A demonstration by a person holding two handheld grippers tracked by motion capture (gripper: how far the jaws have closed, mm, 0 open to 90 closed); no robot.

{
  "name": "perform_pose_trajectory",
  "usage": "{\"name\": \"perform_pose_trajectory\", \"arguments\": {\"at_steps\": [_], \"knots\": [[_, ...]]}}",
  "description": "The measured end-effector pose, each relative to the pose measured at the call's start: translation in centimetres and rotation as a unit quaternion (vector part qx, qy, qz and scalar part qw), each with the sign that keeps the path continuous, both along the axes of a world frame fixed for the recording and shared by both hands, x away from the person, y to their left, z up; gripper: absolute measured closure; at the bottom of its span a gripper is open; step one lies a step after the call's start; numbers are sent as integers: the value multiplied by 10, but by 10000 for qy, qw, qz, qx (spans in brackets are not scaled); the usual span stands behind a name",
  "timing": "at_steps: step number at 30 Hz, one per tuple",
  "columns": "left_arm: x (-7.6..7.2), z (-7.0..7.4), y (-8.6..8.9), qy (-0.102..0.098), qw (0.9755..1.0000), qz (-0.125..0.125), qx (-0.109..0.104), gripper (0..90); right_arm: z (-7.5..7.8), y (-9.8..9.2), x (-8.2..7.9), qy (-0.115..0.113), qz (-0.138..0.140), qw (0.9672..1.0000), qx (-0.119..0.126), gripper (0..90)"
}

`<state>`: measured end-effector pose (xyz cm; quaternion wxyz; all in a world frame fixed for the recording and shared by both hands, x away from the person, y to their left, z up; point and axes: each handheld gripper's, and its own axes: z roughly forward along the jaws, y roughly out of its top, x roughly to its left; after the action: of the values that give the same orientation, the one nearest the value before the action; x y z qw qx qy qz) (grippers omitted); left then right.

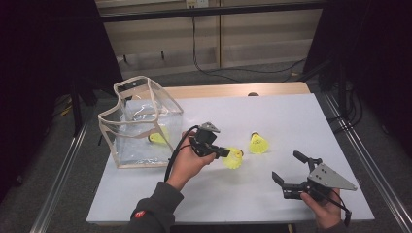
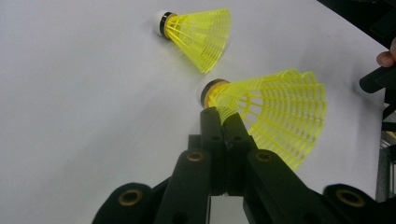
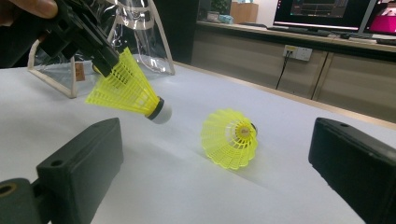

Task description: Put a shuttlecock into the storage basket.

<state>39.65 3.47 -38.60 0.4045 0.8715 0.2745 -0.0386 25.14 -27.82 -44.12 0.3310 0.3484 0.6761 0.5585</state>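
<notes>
Black jaws of the left gripper (image 2: 223, 122) stood pinched together on the skirt of a yellow shuttle (image 2: 268, 112), and in the right gripper view that shuttle hung clear of the table, cork down and tilted toward five o'clock. From above, the left gripper (image 1: 224, 153) sat near the middle of the white table (image 1: 272, 114), its held shuttle (image 1: 233, 158) at three o'clock from the hand (image 1: 187, 162).

A second shuttle (image 1: 258, 143) lay on its side just beyond, at about one o'clock from the held one and apart from it; in the left gripper view it (image 2: 198, 30) lay at eleven o'clock of the pinched one, cork pointing left.

Lower right, the right gripper (image 1: 287, 169) rested in the other hand (image 1: 324, 209) with its jaws spread wide and nothing between them, pointing toward ten o'clock, well apart from both shuttles.

At nine o'clock of the left gripper stood a clear bag (image 1: 141, 121) with cream edging, open at the top, and a third shuttle (image 1: 158, 137) lay inside it, low against the near wall.
</notes>
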Motion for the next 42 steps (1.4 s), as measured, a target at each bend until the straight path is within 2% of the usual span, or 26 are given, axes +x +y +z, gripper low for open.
{"name": "perform_pose_trajectory", "arguments": {"at_steps": [13, 18, 20, 21, 22, 32, 37, 42], "knots": [[2, 17, 15, 141, 9998, 95, 99, 900, -1, 0, 2, -4, 0, 10000, -24, 28], [4, 25, 20, 115, 9998, 104, 134, 900, -1, 1, 3, 17, -24, 10000, -8, 28], [4, 27, 21, 114, 9998, 110, 129, 900, -2, 1, 3, 16, -33, 10000, 3, 28], [4, 28, 22, 94, 9997, 128, 190, 900, -2, 1, 3, 22, -29, 10000, -2, 28], [4, 28, 22, 116, 9998, 102, 137, 900, -2, 1, 2, 32, -30, 10000, 4, 28], [6, 34, 23, 175, 9997, 111, 162, 900, -2, -2, 1, 66, -56, 9999, 51, 22], [7, 42, 23, 166, 9995, 128, 240, 900, -2, -3, 1, 65, -84, 9999, 73, 21], [8, 52, 26, 148, 9996, 118, 222, 900, -2, -3, 1, 55, -78, 9999, 67, 20]]}}
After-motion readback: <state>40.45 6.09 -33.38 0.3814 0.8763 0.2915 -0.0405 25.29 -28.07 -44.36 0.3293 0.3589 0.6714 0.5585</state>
